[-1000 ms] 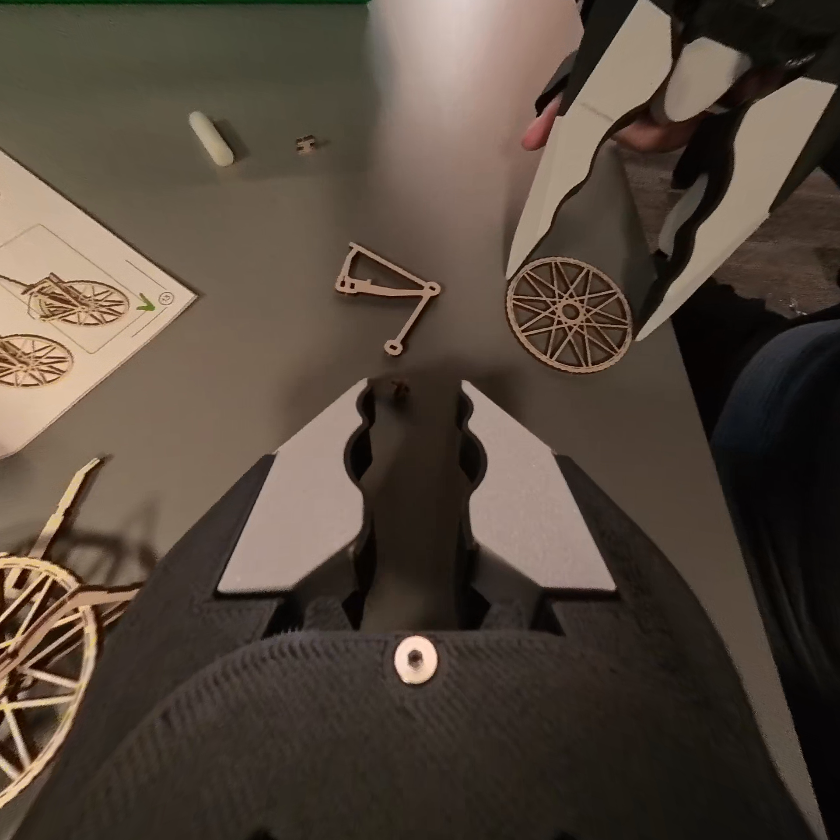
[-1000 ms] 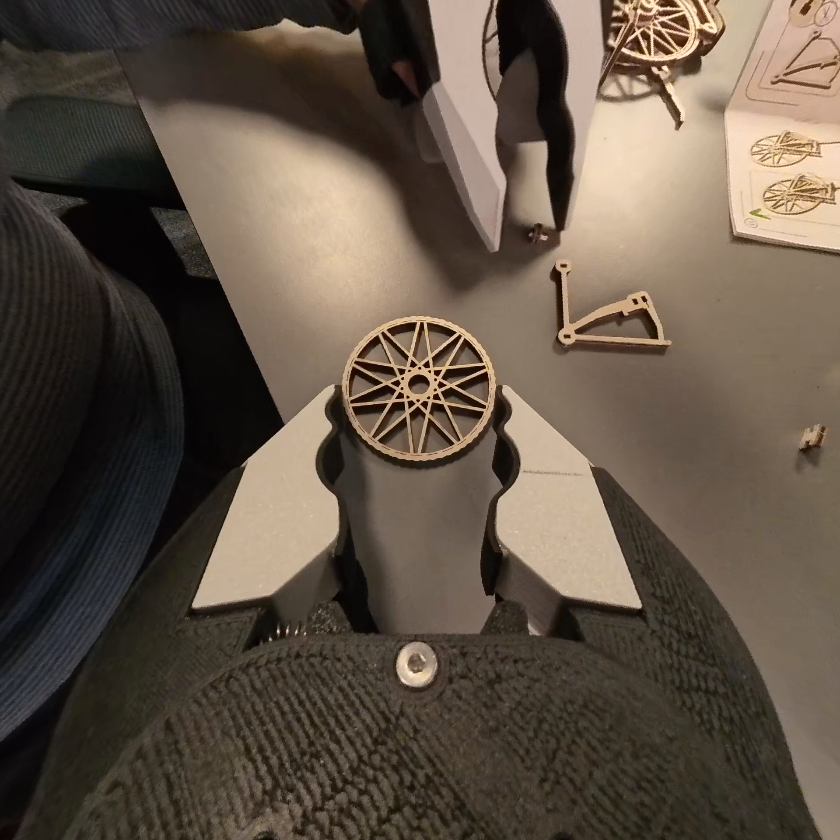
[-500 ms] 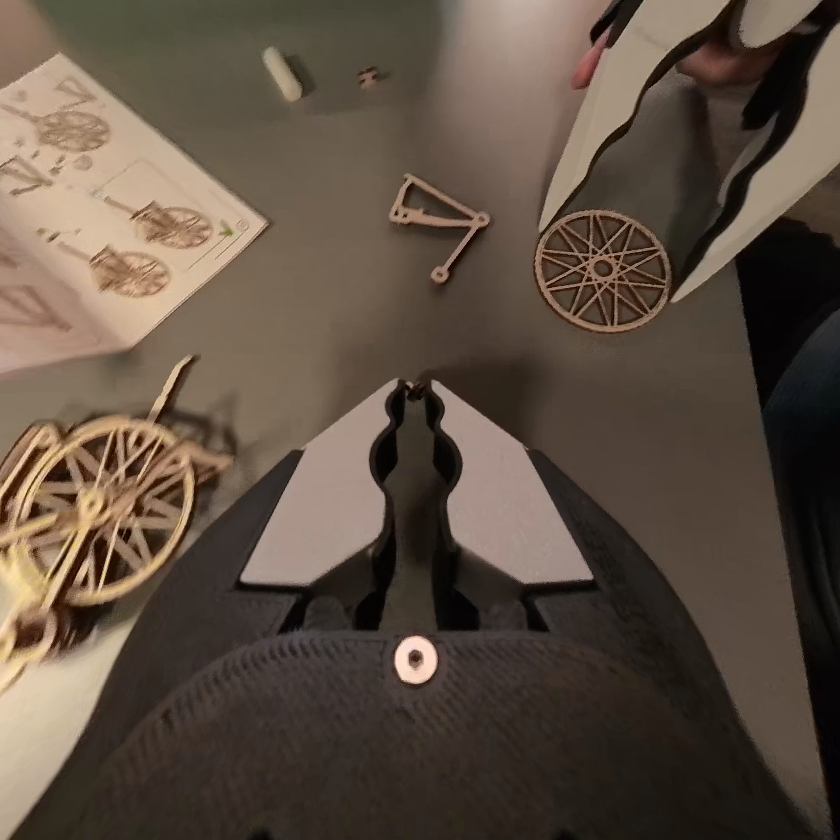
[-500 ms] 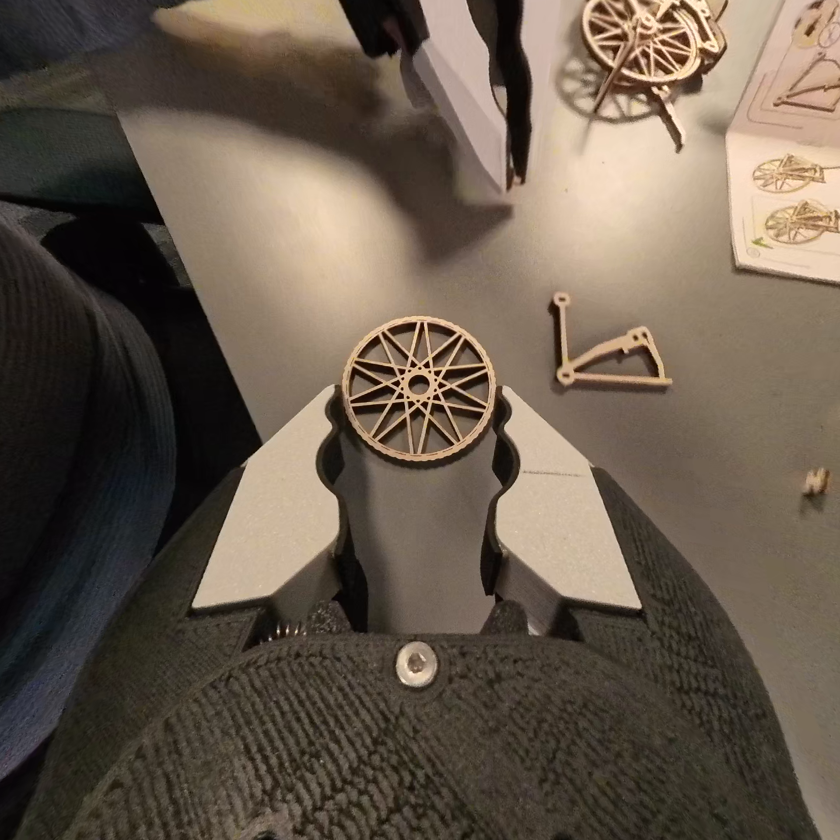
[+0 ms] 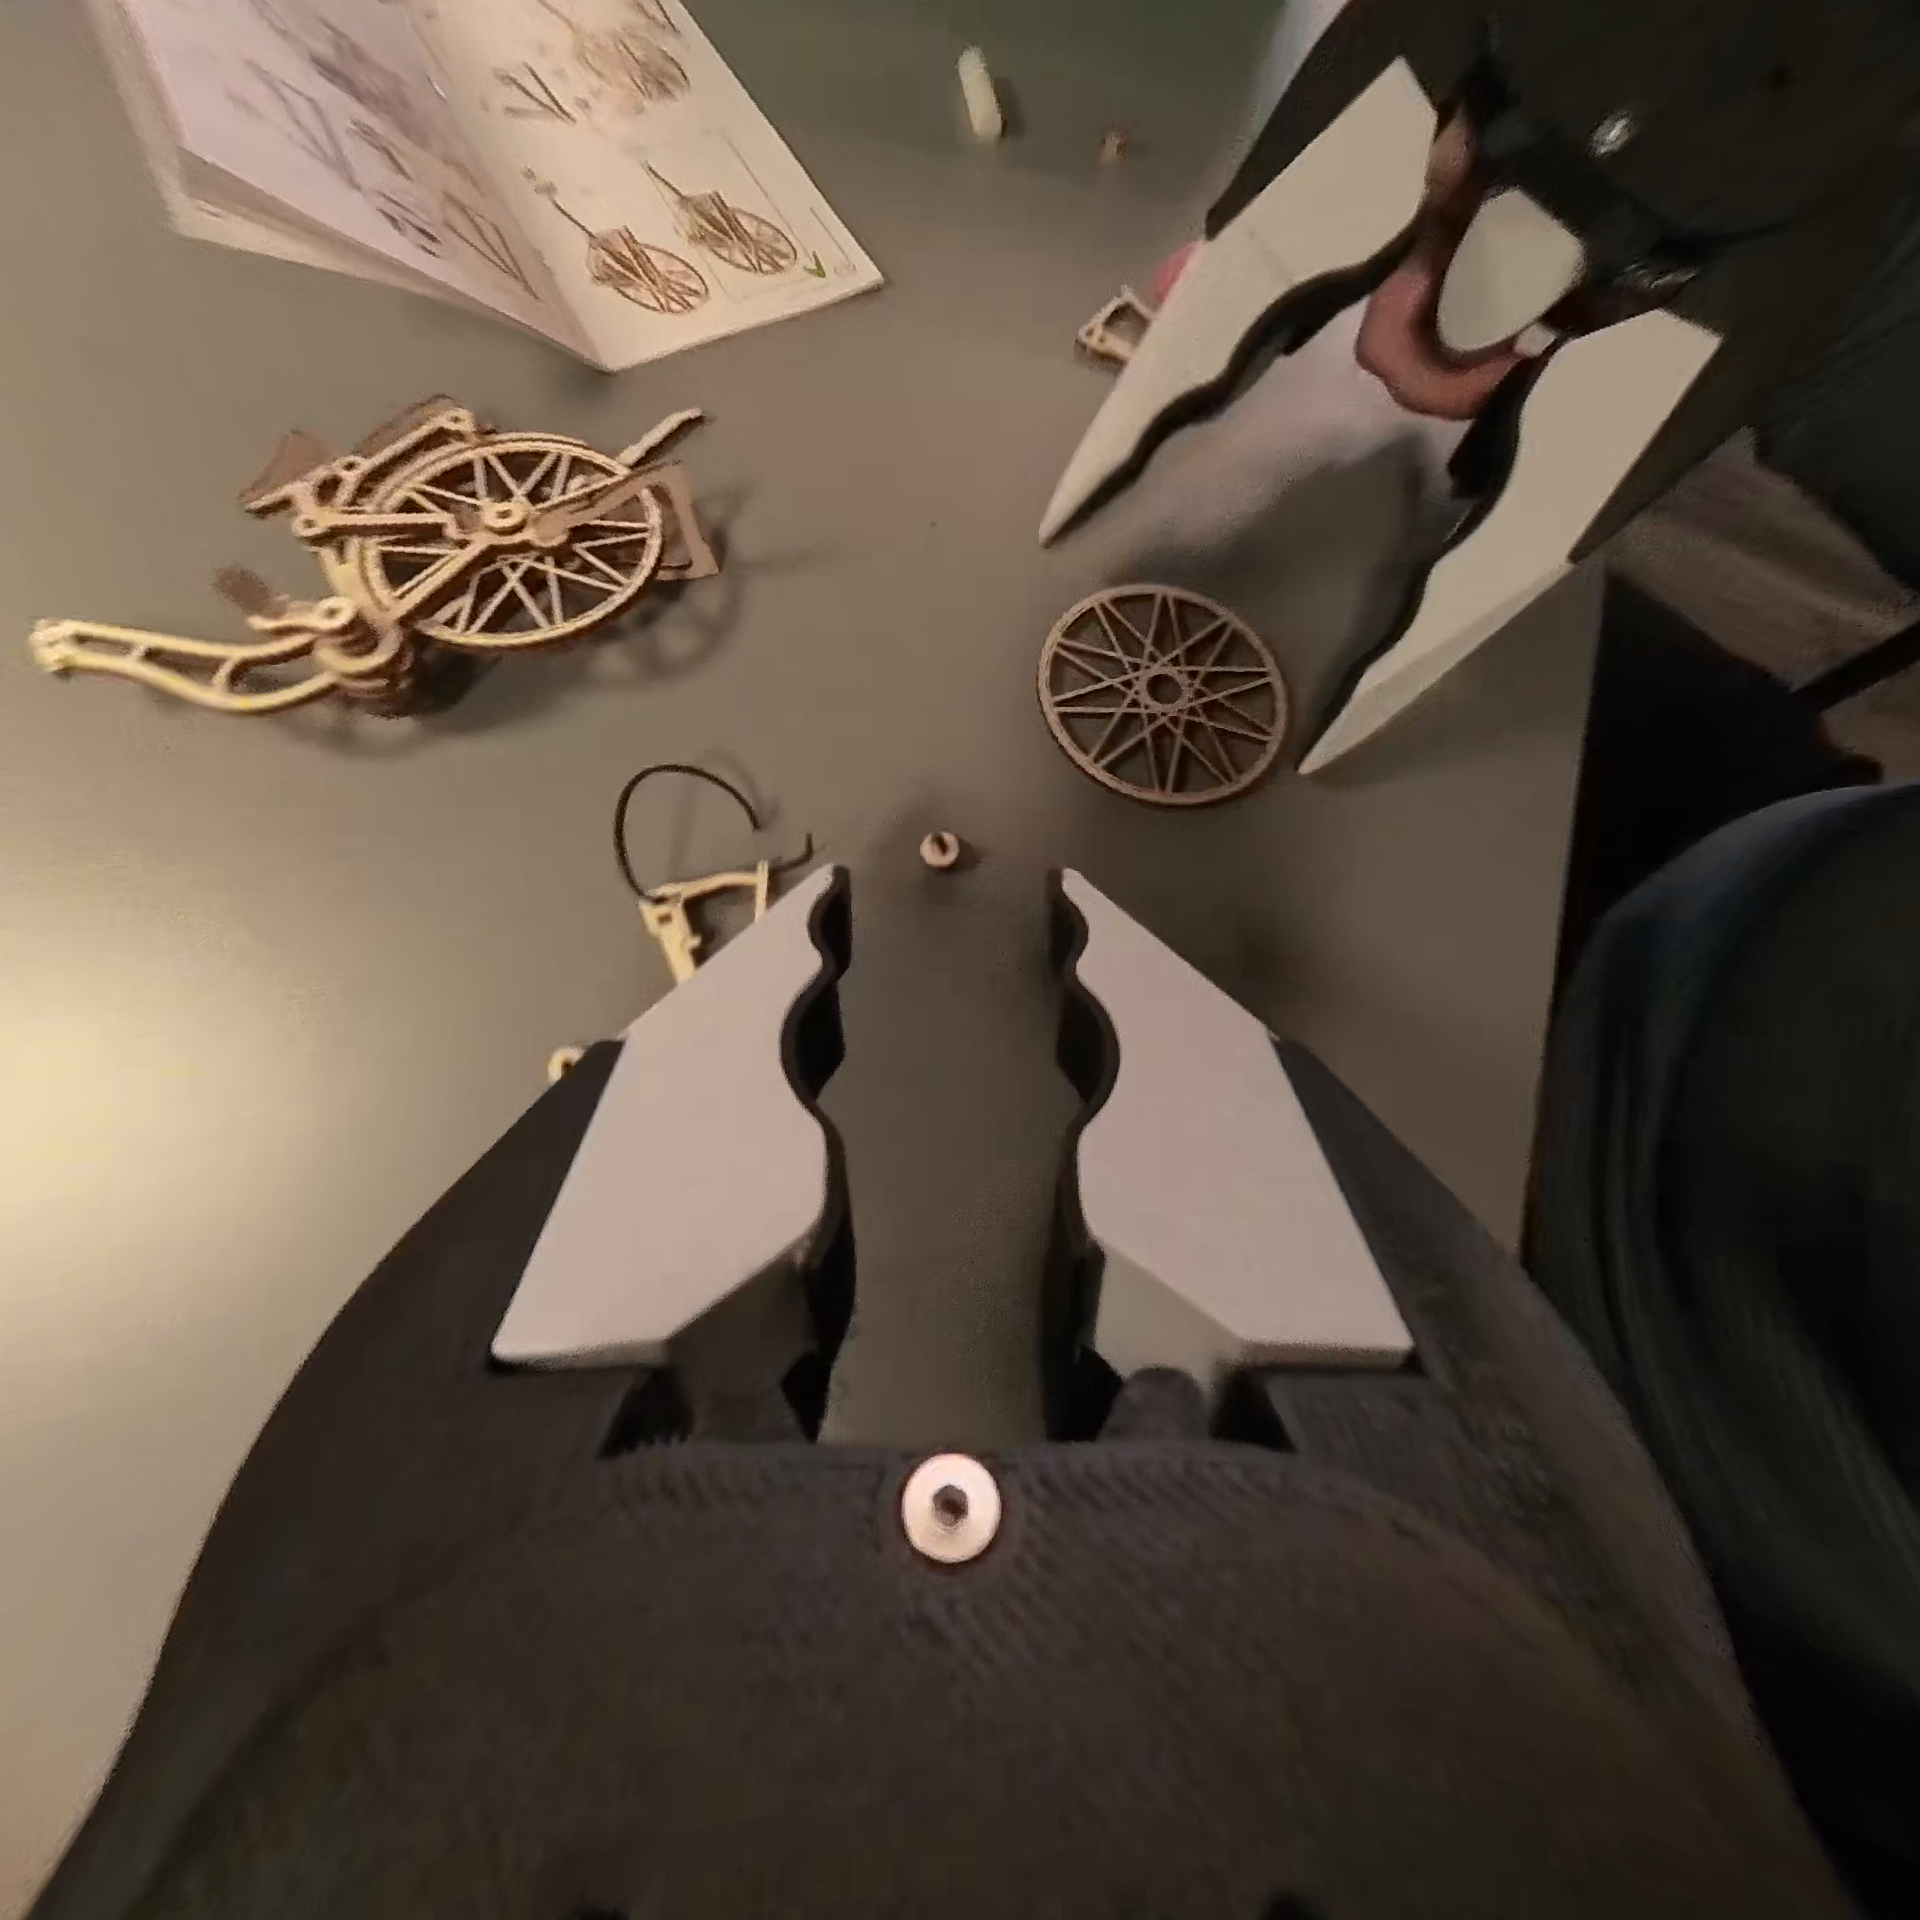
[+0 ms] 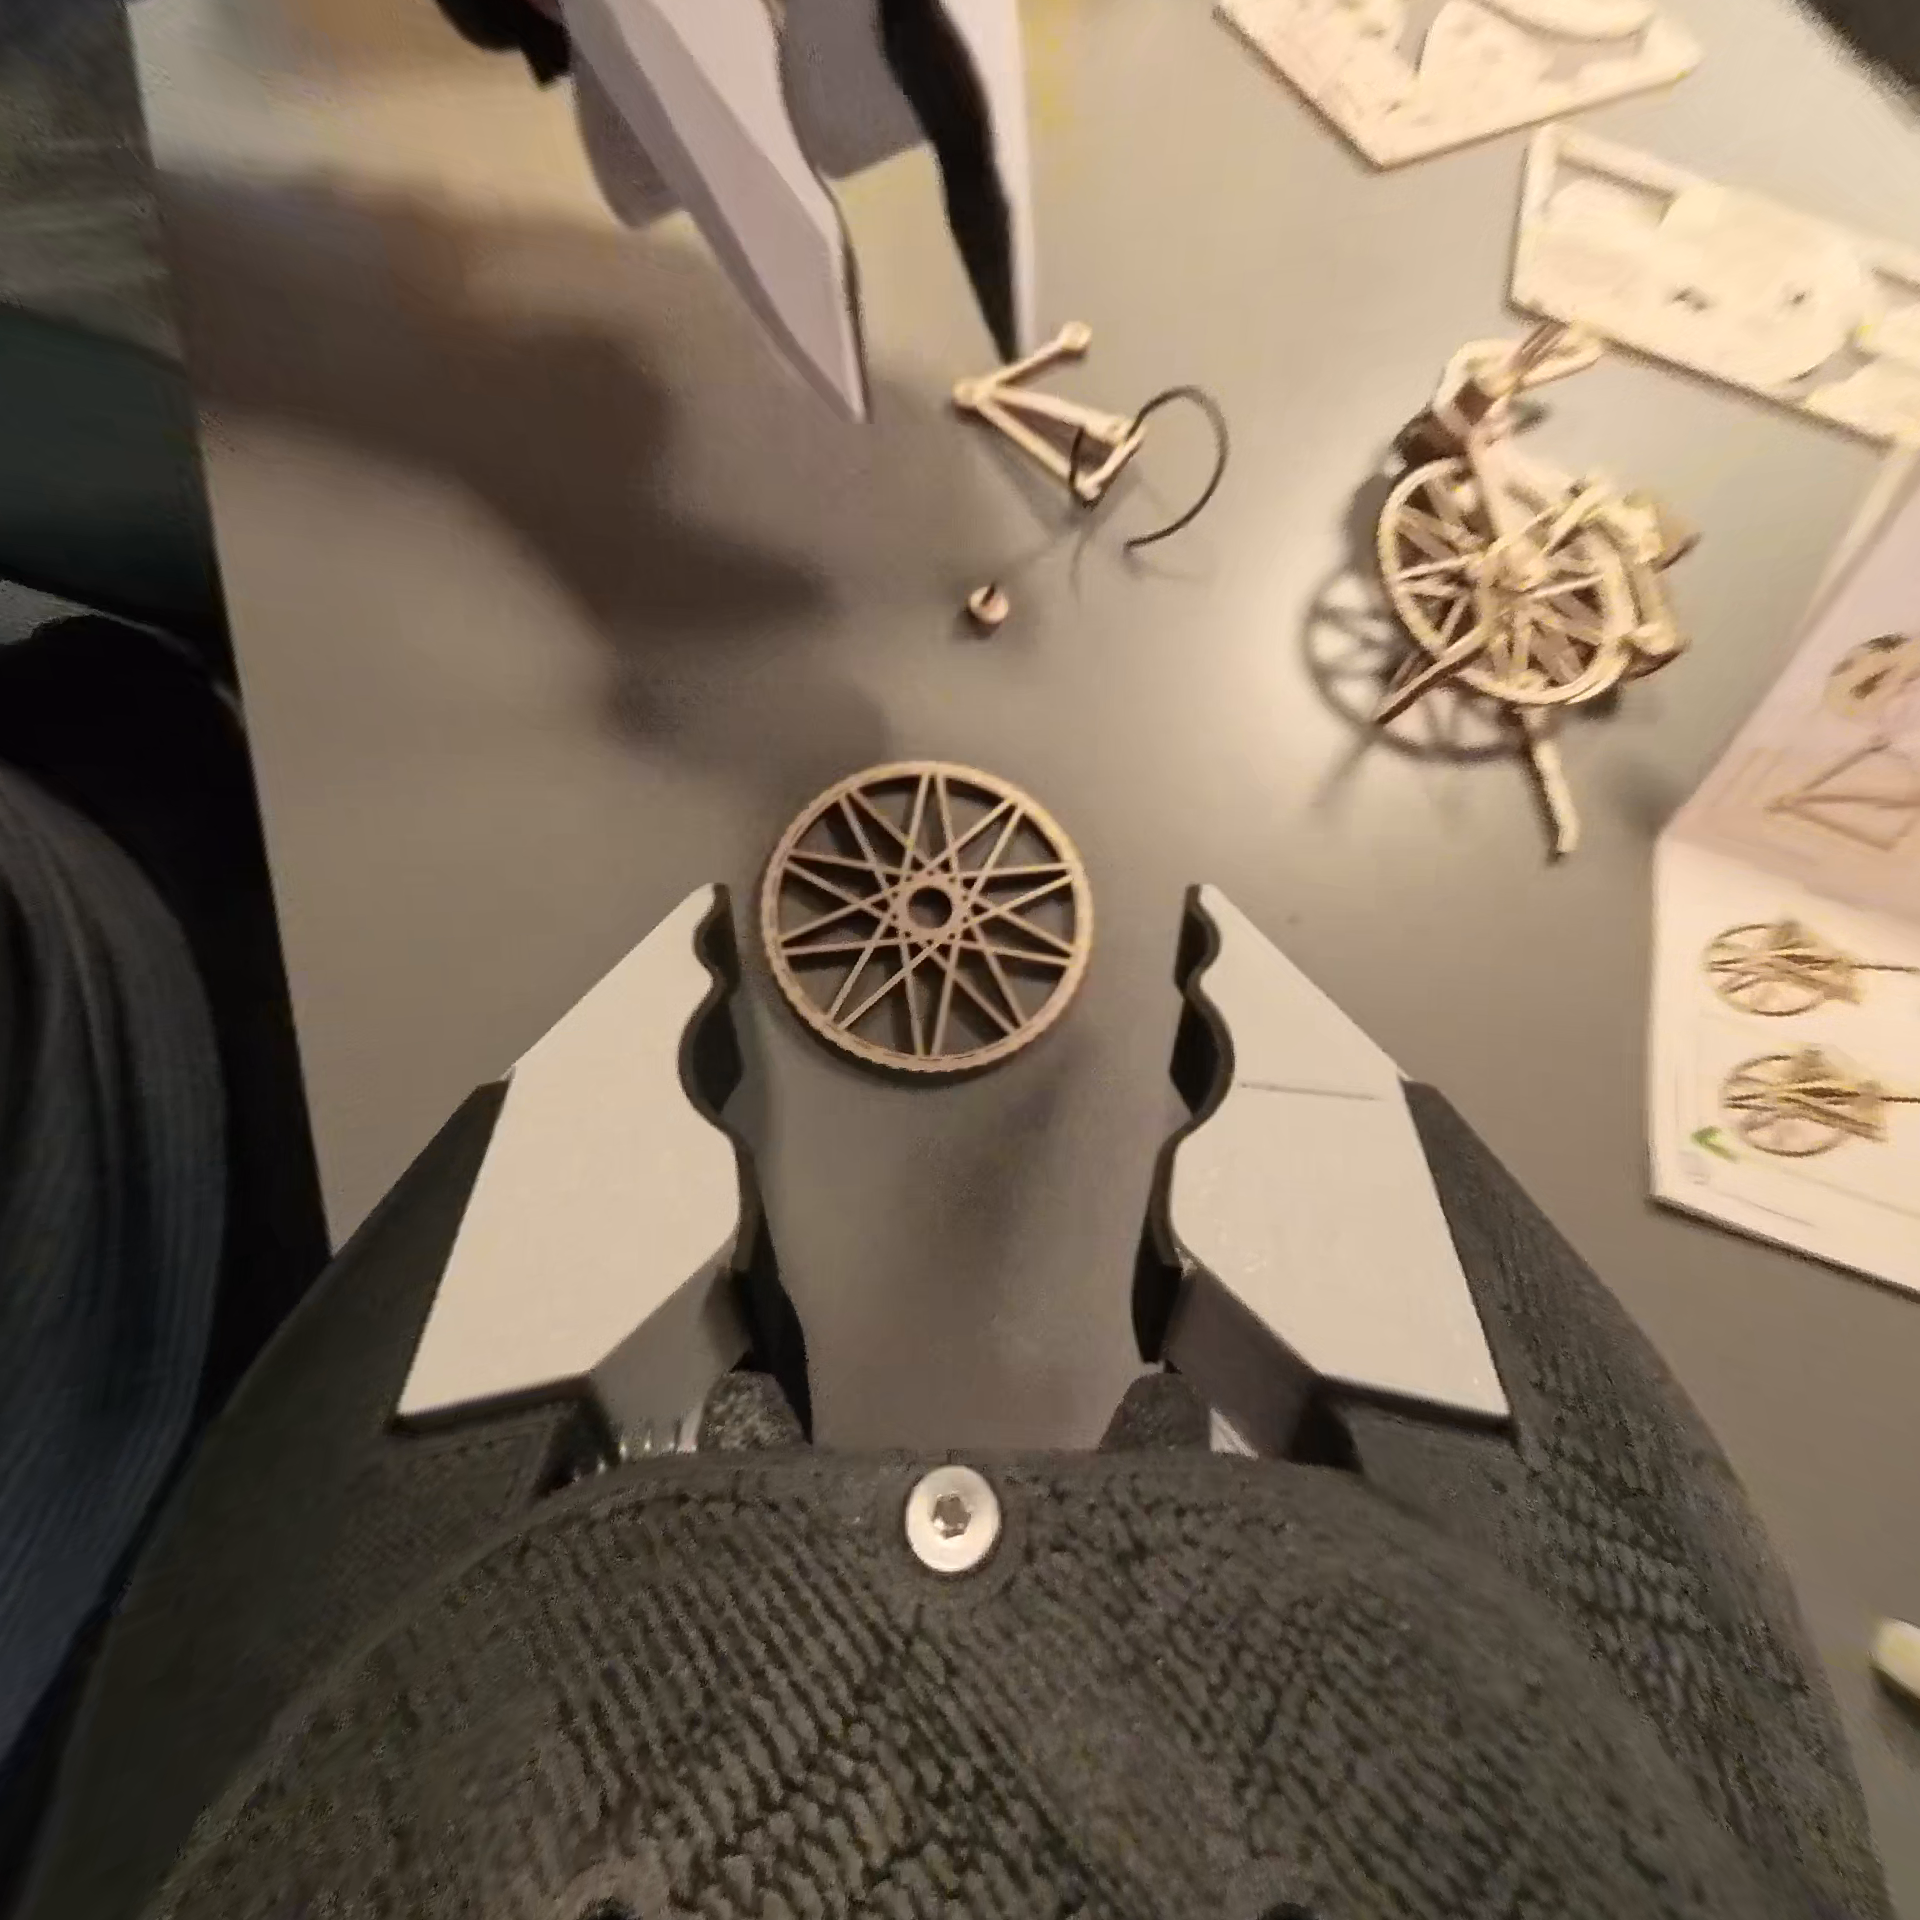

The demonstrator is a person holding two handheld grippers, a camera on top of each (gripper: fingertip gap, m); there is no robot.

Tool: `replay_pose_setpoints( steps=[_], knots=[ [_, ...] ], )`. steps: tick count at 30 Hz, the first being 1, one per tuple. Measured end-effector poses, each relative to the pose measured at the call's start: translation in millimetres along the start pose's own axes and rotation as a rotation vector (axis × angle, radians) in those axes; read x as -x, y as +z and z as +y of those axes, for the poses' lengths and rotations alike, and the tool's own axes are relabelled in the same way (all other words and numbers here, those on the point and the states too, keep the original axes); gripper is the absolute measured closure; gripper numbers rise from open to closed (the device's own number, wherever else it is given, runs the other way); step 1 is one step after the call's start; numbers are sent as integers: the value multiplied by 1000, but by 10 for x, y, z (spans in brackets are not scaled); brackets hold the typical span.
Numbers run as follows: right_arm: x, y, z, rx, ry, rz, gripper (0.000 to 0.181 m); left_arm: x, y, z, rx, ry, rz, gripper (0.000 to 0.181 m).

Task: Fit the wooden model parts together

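Note:
A spoked wooden wheel (image 6: 883, 966) lies flat on the grey table, just ahead of my open, empty right gripper (image 6: 956, 896). The wheel also shows in the left wrist view (image 5: 1101, 727), below the right gripper (image 5: 1174, 655). A small wooden peg (image 5: 940, 847) lies just ahead of my open, empty left gripper (image 5: 948, 878), and shows in the right wrist view (image 6: 985, 606) too. The left gripper (image 6: 932, 382) hangs over a triangular wooden part with a black elastic band (image 6: 1049, 410). The partly built wheeled model (image 5: 468, 551) lies on the left.
An open instruction booklet (image 5: 499, 156) lies beyond the model. Wooden part sheets (image 6: 1714, 281) lie at the far right. A white stick (image 5: 977, 88) and another triangular part (image 5: 1112, 327) sit far off. The table edge (image 6: 260, 935) and a person's dark trouser leg are close by. The tips of one gripper are about 9 cm away from the tips of the other. The small wooden peg (image 5: 940, 847) is about 4 cm from my left fingertips. The right camera catches it too, in the right wrist view (image 6: 995, 612).
My right gripper has opened and let the wheel down onto the table. My left gripper, shut on the small peg half a second ago, has opened; the peg now lies on the table.

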State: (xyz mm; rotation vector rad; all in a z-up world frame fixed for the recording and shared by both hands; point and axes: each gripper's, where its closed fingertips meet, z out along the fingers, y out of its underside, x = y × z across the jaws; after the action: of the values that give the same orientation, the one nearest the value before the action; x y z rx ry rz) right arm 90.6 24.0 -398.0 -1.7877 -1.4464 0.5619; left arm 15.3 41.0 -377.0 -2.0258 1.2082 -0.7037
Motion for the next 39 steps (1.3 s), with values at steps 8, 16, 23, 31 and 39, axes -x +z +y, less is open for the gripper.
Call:
replay_pose_setpoints(
  steps=[8, 16, 23, 31, 39],
  knots=[
    [-875, -846, 185, -240, 57, 456, 105, 384, -537, 210, -58, -108, -209, 142],
    [-1668, -1893, 547, -444, 137, 1036, 143, 685, -601, -613, -645, -103, -426, 140],
    [-1776, -2038, 539, -429, -40, 1146, 173, 1137, -339, -952, -868, -176, -401, 144],
    [-1928, -2043, 694, -363, -13, 1168, 177, 1365, -395, -968, -964, -319, -332, 144],
    [-1952, -1976, 753, -280, -36, 1182, 178, 1263, -342, -983, -923, -280, -333, 137]
  ],
)
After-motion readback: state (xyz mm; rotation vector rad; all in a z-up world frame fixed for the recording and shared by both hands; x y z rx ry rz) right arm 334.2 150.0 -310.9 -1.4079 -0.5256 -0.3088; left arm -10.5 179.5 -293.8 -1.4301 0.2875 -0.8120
